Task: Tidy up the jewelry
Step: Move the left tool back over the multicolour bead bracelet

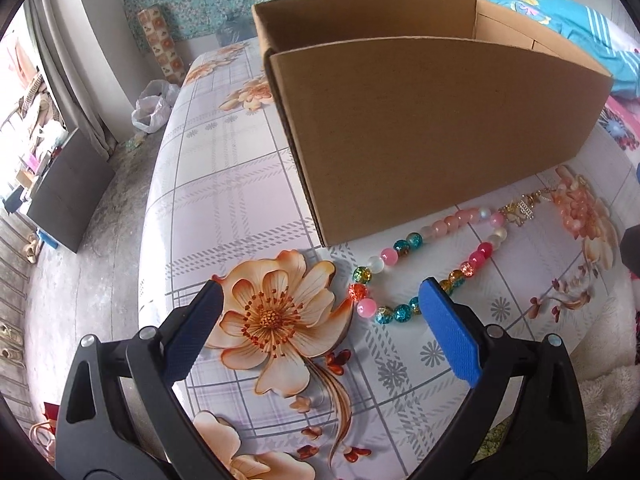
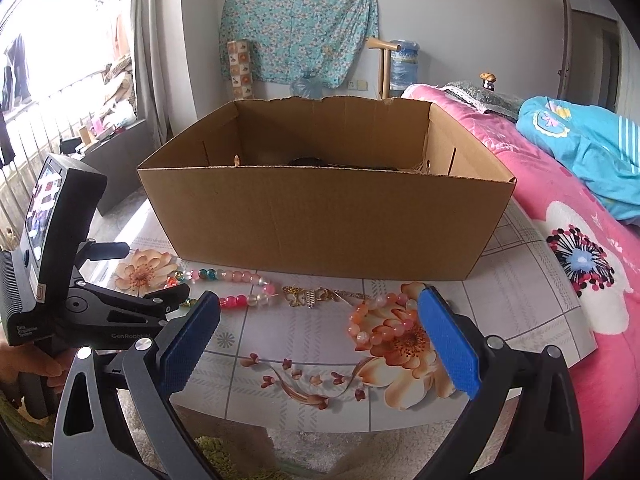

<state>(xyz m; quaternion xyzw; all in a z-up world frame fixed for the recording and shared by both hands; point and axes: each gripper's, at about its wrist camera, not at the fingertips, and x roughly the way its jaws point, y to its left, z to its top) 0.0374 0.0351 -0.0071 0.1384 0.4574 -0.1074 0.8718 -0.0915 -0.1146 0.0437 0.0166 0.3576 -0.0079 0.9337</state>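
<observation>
Left wrist view: the left gripper (image 1: 320, 300) stood wide open above the floral tablecloth (image 1: 224, 200), nothing between its blue pads (image 1: 448, 336); the multicoloured bead necklace (image 1: 424, 264) lay on the cloth just ahead of and partly behind the right-hand pad, trailing toward a small gold-coloured ornament piece (image 1: 524, 204) near the foot of the cardboard box (image 1: 420, 128). Right wrist view: the right gripper (image 2: 320, 316) was likewise spread open and empty, with a peach bead bracelet (image 2: 376, 316) lying on the cloth between its fingers and the box (image 2: 320, 224) well beyond; the other gripper (image 2: 132, 312) showed at left, near the necklace's coloured end (image 2: 224, 280). Dark items lay in the box, too hidden to name.

Judged risks: the beaded strand was long and limp, so a pinch at one bead could let the rest drag, snag the gold ornament, or catch on the box's tall front wall during transfer. Round glassy beads might slip from flat pads. The peach bracelet blended with the printed flower, which could mislead aim. Both grippers working close together risked collision.
</observation>
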